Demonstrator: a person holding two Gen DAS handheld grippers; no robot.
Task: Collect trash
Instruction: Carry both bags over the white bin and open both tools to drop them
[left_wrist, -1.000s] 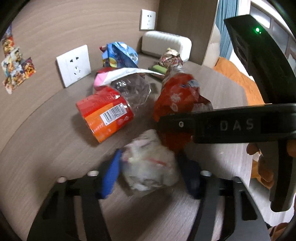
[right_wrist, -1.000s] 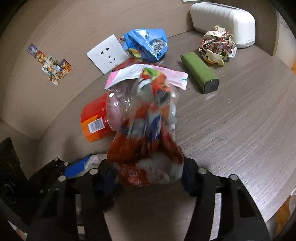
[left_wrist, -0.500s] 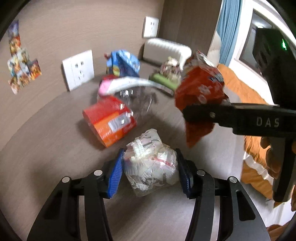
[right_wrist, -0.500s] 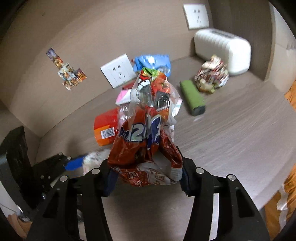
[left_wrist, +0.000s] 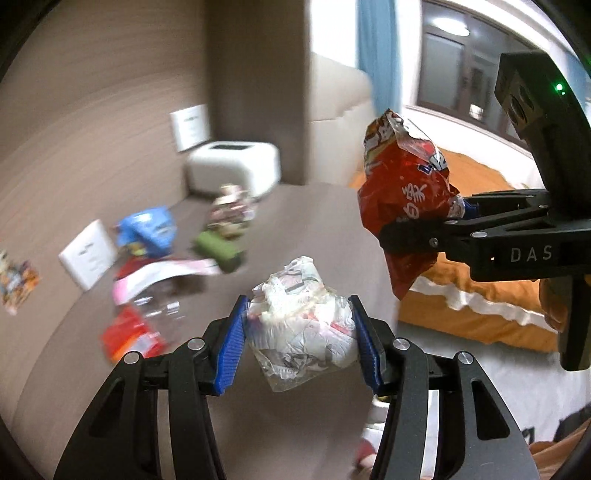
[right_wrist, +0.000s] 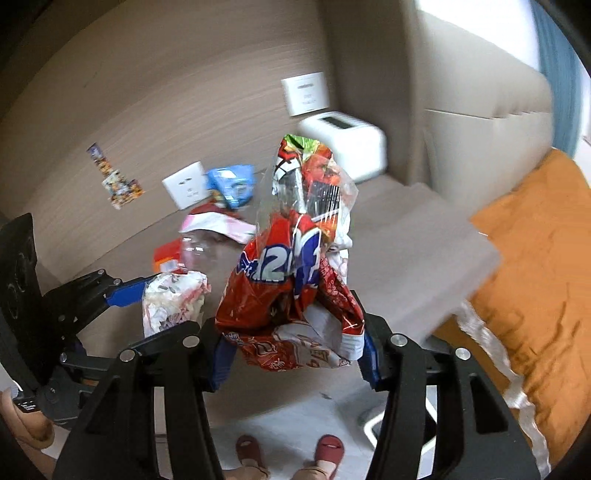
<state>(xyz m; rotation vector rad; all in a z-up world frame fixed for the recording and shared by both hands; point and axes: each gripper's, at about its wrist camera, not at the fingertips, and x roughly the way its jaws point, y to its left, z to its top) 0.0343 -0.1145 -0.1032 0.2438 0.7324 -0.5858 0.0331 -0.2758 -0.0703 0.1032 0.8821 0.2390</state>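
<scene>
My left gripper (left_wrist: 300, 338) is shut on a crumpled white plastic wad (left_wrist: 301, 325) and holds it in the air over the table's front edge; it also shows in the right wrist view (right_wrist: 171, 301). My right gripper (right_wrist: 295, 354) is shut on a red snack bag (right_wrist: 291, 288), lifted clear of the table; the bag also shows in the left wrist view (left_wrist: 404, 206), to the right of the wad. More trash lies on the brown table (left_wrist: 295, 221): a blue bag (left_wrist: 147, 230), a pink-white wrapper (left_wrist: 162, 275), a red-orange cup (left_wrist: 131, 338), a green box (left_wrist: 219, 249) and a crumpled paper ball (left_wrist: 231, 210).
A white box-shaped appliance (left_wrist: 232, 171) stands at the back of the table by the wall. Wall sockets (left_wrist: 88, 254) are on the wood panel. An orange bed (right_wrist: 535, 277) lies to the right. The white floor and a person's red slippers (right_wrist: 328, 452) show below.
Both grippers have risen and pulled back from the table with their trash. The view has swung right toward the bed and window. The rest of the trash has not moved.
</scene>
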